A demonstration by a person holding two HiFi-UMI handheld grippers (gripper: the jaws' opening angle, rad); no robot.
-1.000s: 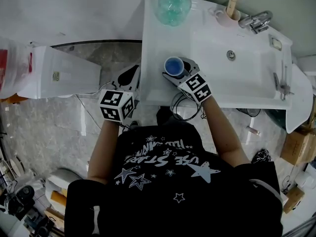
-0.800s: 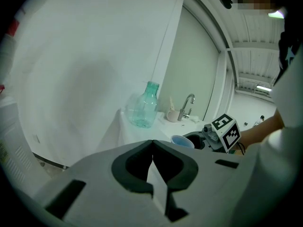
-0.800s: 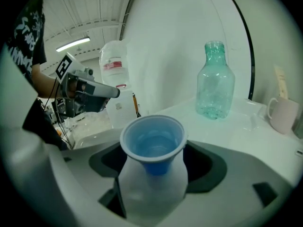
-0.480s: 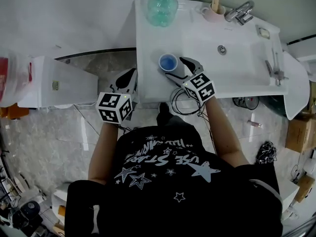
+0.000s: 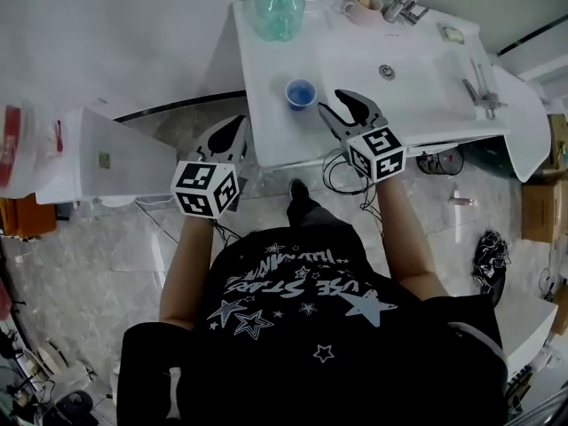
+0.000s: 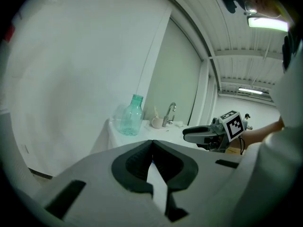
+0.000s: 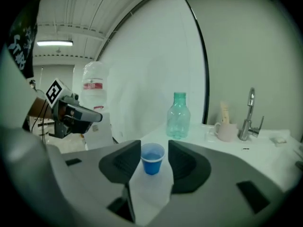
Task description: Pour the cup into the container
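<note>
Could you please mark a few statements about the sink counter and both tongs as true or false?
1. The blue cup stands upright on the white counter. True.
2. The right tongs grip the cup. False: they are closing on nothing, and the cup stands apart from them.
3. The green bottle lies on its side. False: it stands upright.
4. The left tongs are shut and empty. True.
</note>
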